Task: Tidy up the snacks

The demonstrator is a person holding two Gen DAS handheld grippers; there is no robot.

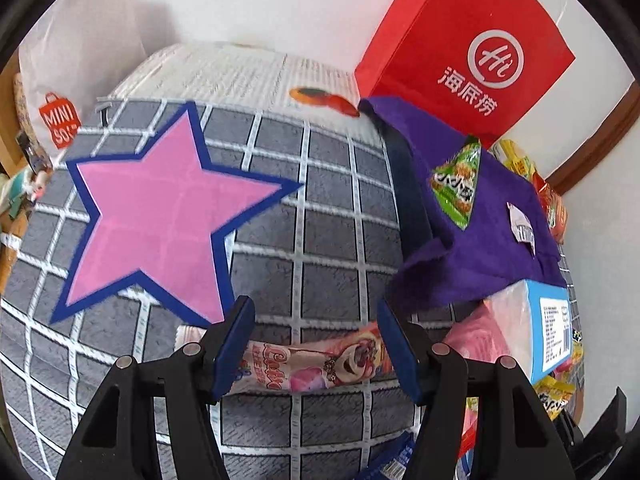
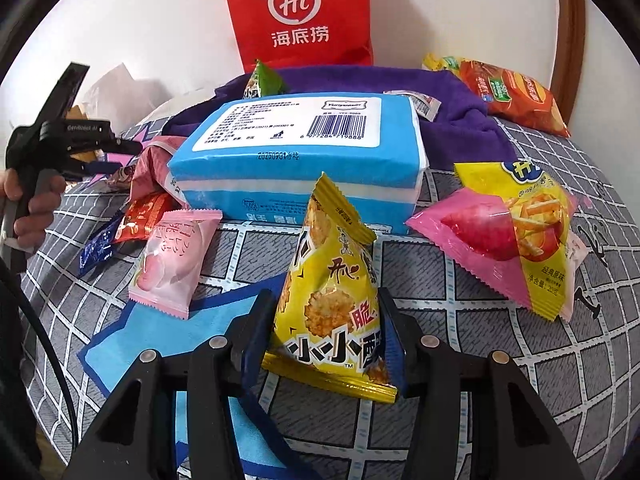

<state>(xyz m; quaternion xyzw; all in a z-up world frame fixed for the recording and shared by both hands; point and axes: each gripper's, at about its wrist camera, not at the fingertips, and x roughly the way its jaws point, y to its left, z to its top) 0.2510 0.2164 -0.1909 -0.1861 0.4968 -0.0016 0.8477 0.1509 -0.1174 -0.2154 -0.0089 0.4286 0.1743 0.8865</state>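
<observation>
Right gripper (image 2: 326, 332) pinches a yellow triangular rice-cracker packet (image 2: 332, 304) above the grid-patterned cloth (image 2: 460, 320), at 6 o'clock of the blue tissue pack (image 2: 296, 160). Left gripper (image 1: 316, 344), jaws spread, brackets a pink bear-printed snack stick (image 1: 316, 360).

Ahead of the right tongs (image 2: 326, 332), the blue tissue pack (image 2: 296, 160) blocks twelve o'clock, a pink pouch (image 2: 170, 260) crowds ten and a pink-and-yellow packet (image 2: 516, 240) two. Bare checked cloth (image 1: 328, 208) lies open at twelve before the left tongs (image 1: 316, 344), with a purple cloth (image 1: 480, 216) barring two o'clock.
</observation>
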